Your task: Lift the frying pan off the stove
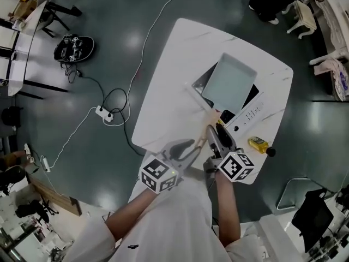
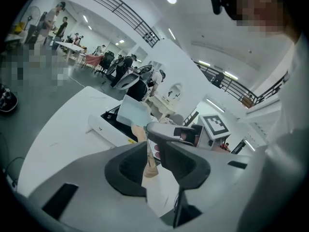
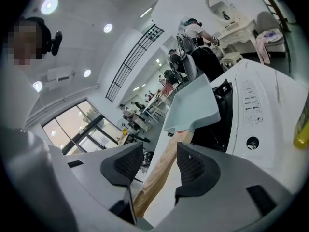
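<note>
A square pale blue-grey frying pan (image 1: 229, 83) sits on a white stove (image 1: 255, 112) on the white table (image 1: 169, 91). Its wooden handle (image 1: 209, 129) points toward me. Both grippers are at the handle's near end. My left gripper (image 1: 192, 145) is open, and in the left gripper view the handle (image 2: 150, 164) passes between its jaws (image 2: 153, 159) with the pan (image 2: 133, 112) beyond. My right gripper (image 1: 216, 129) is open too. In the right gripper view the handle (image 3: 161, 170) runs between its jaws (image 3: 159, 166), with a gap on the left side, up to the pan (image 3: 193, 105).
A small yellow bottle (image 1: 259, 144) lies on the table to the right of the grippers, near the table's edge. On the floor to the left are a power strip with cables (image 1: 104, 113) and a black headset (image 1: 73, 48). Chairs (image 1: 302, 15) stand at the far right.
</note>
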Demonstrator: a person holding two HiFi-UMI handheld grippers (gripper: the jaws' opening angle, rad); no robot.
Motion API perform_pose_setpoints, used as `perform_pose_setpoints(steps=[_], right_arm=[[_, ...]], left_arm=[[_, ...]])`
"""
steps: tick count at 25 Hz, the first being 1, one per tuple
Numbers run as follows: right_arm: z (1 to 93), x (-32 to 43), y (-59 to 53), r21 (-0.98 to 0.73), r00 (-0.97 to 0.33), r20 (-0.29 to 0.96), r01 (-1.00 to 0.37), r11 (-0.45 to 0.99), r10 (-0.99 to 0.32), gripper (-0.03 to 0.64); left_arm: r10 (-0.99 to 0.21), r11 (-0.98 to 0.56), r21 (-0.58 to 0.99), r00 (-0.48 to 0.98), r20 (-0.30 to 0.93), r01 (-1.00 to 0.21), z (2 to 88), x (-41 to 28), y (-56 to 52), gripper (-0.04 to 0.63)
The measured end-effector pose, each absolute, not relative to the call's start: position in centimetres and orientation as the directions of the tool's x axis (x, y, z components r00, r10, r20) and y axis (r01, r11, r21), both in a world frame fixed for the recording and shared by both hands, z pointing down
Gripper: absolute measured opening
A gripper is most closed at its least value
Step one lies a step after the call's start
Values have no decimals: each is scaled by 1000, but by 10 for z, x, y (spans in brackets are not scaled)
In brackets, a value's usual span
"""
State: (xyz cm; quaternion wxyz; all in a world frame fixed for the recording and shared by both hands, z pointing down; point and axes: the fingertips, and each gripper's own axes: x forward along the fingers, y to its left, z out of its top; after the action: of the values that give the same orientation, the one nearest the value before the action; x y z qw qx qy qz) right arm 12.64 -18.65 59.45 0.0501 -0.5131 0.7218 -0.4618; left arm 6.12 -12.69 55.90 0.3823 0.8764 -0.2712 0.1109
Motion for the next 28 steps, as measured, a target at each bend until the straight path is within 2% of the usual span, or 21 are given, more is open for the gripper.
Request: perform_pose_setpoints(steps=[5,10,13,15,16,28], right_arm=[[610,125,-191,-808,-509,387,-589,-16,-769,216],[629,123,-195,-848,-543,375,-529,-41,-752,218],[637,117,-199,-892,-580,326,-451,-40,-746,218],[631,112,-203,-916,-598,274,-402,-13,-753,161],[629,111,-204,-923,-603,255,-384,-5,-756,153],[630,112,-202,-943,-598,239,-332,-35,-765,127]], left_arm=[[-372,-524,642,829,418,-560,575,65,-125,121],[-364,-514,654,832,419,-555,588,70,-125,123],[-367,-512,654,830,420,-557,591,71,-127,123],[-368,-510,653,828,423,-560,592,70,-127,123],[-367,-510,651,827,426,-562,593,68,-128,123],[-323,-525,638,825,463,-563,606,75,-124,138]])
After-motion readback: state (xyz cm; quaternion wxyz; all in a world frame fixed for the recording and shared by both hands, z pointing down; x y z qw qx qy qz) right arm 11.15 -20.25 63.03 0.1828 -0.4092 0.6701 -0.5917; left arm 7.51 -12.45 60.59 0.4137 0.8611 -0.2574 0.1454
